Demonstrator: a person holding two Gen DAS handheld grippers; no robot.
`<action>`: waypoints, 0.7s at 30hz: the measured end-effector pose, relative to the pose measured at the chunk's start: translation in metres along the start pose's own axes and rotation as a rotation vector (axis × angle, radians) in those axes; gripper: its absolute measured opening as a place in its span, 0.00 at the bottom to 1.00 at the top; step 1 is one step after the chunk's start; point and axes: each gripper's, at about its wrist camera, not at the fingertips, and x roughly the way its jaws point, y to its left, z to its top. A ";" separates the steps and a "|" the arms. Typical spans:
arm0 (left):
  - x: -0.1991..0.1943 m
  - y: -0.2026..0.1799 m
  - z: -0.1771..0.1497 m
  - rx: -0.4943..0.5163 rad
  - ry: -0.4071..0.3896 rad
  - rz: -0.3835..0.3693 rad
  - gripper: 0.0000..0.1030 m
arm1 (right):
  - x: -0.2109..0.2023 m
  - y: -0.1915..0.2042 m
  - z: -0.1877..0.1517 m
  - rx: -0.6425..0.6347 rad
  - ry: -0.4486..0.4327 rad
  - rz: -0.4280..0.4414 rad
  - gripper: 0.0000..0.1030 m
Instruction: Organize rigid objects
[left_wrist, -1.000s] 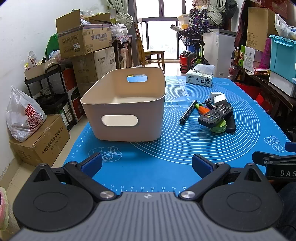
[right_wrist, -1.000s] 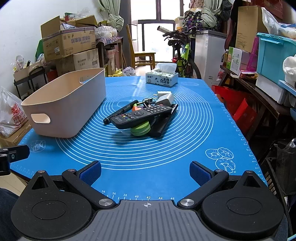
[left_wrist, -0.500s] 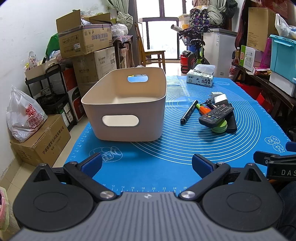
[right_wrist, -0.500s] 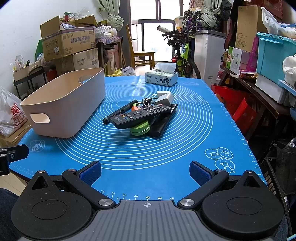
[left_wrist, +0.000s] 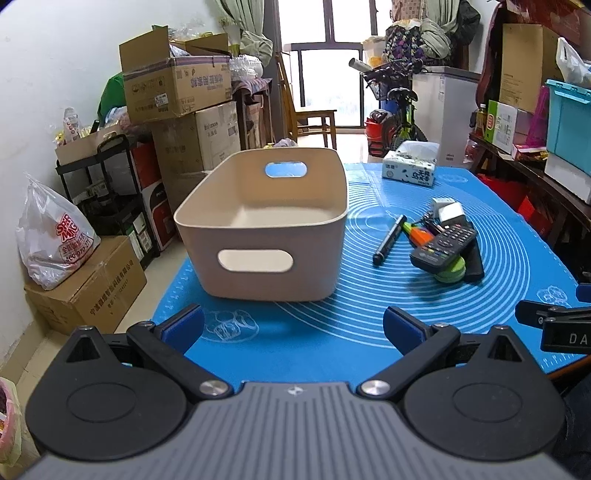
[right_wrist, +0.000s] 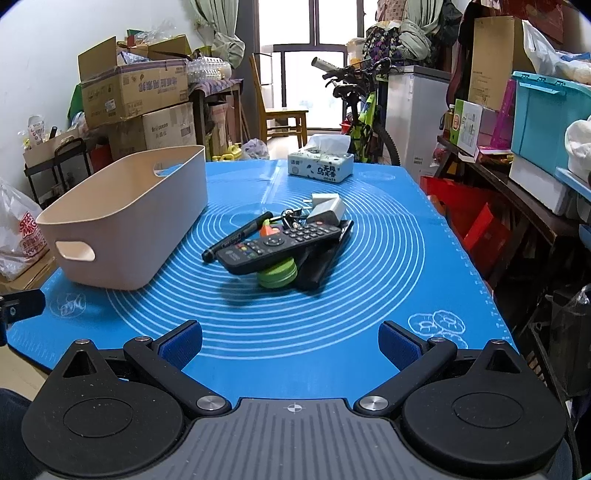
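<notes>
Both tongs hover low over the near edge of a blue mat (right_wrist: 369, 288) printed with white rings, and neither has hold of anything. The left gripper (left_wrist: 293, 326) has its blue-padded fingers spread wide, with only bare mat between them; straight ahead of it, a little to its left, stands a beige bin (left_wrist: 266, 229) with oval handle cut-outs, upright and with nothing visible inside. The right gripper (right_wrist: 290, 341) is likewise spread wide and empty. Ahead of it, near the centre of the rings, lies a small heap: a black remote (right_wrist: 277, 245) resting tilted on a green round disc (right_wrist: 277, 275), a second dark flat remote (right_wrist: 321, 264) under and just right of them, a black marker (right_wrist: 236, 240) lying just left of the heap, an orange item (right_wrist: 266, 230) and a bunch of keys (right_wrist: 291, 218) behind the remote, and a white charger (right_wrist: 327, 210) at the far side. The bin sits to the left of this heap, apart from it. Farther off, past the heap, a tissue box (right_wrist: 320, 166) stands near the mat's far edge.
</notes>
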 end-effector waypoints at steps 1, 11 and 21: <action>0.001 -0.001 0.002 0.000 -0.002 0.003 0.99 | 0.001 0.000 0.002 -0.001 0.000 0.001 0.97; 0.023 0.022 0.022 -0.020 -0.006 0.008 0.99 | 0.024 0.006 0.029 -0.008 -0.004 0.016 0.97; 0.068 0.055 0.056 -0.058 0.023 0.031 0.99 | 0.069 0.012 0.065 -0.013 0.005 0.019 0.97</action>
